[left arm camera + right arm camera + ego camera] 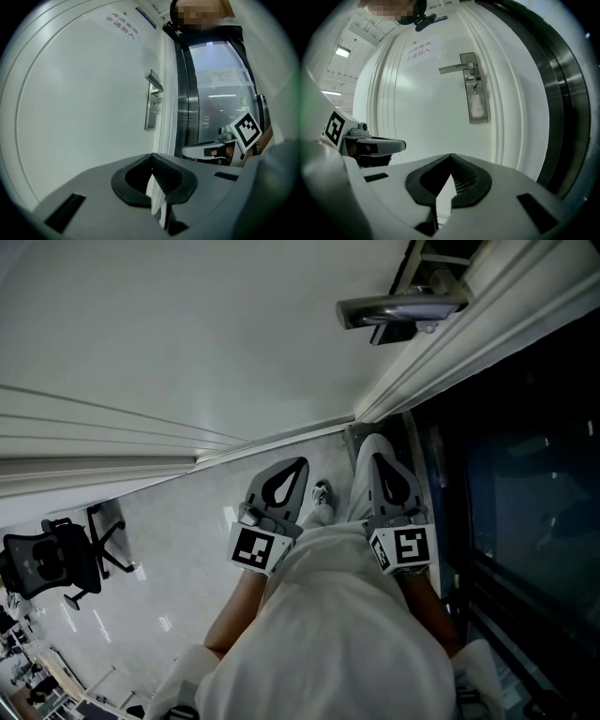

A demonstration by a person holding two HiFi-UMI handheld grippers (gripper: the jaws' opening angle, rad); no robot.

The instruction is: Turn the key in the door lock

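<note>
A white door (431,108) stands ahead of me, with a silver lever handle (457,69) on a long metal plate (477,101). Just under the lever, a small key (476,86) hangs in the lock. In the head view the handle (398,310) juts out high at the upper right, well above both grippers. My left gripper (152,155) is shut with nothing in it, some way short of the door and to the left of the plate (151,104). My right gripper (450,156) is also shut and empty, low and short of the lock. Both grippers are held side by side in front of my body, left gripper (296,465) and right gripper (377,457).
A dark glass panel in a steel frame (525,474) adjoins the door on the right. A paper notice (421,50) is stuck on the door above the handle. A black office chair (52,563) stands on the pale floor far to the left.
</note>
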